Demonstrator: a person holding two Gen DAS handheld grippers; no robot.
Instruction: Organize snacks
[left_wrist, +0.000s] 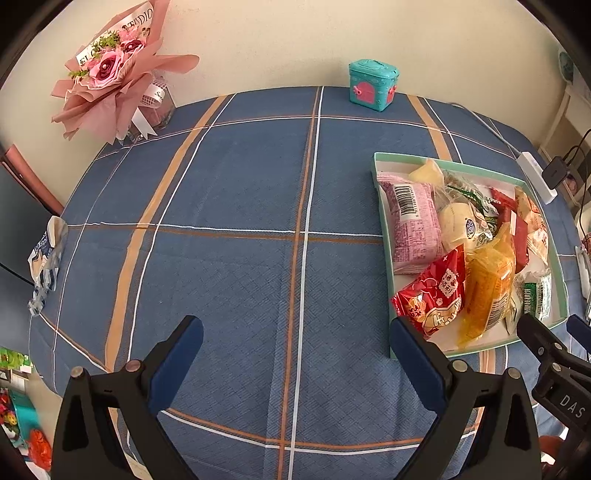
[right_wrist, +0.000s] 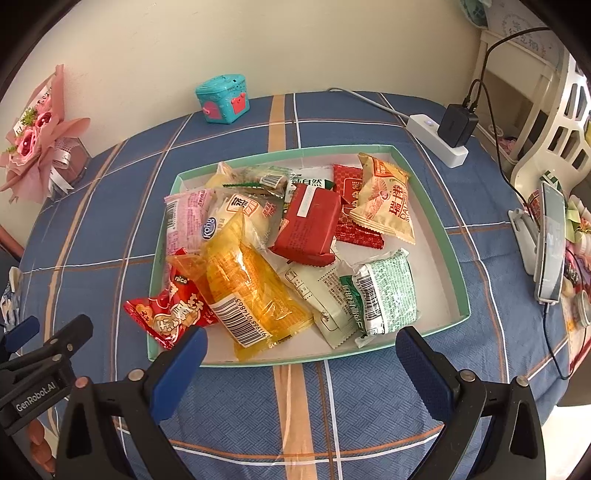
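Observation:
A shallow mint-rimmed tray (right_wrist: 456, 254) (left_wrist: 384, 236) on the blue plaid tablecloth holds several wrapped snacks. Among them are a yellow packet (right_wrist: 251, 291) (left_wrist: 487, 291), a red packet (right_wrist: 170, 314) (left_wrist: 432, 295) hanging over the tray's near-left rim, a pink packet (right_wrist: 186, 221) (left_wrist: 413, 229), a red-brown bar (right_wrist: 310, 225) and a green-printed packet (right_wrist: 388, 291). My right gripper (right_wrist: 301, 354) stands open just before the tray's near rim, nothing between its fingers. My left gripper (left_wrist: 295, 343) is open over bare cloth, left of the tray. Each gripper shows at the edge of the other's view.
A teal toy box (left_wrist: 373, 85) (right_wrist: 221, 98) stands at the table's far edge. A pink bouquet (left_wrist: 110, 74) fills the far left corner. A crumpled wrapper (left_wrist: 46, 258) lies at the left edge. A white power strip (right_wrist: 439, 140) and a phone on a stand (right_wrist: 550, 240) sit right of the tray.

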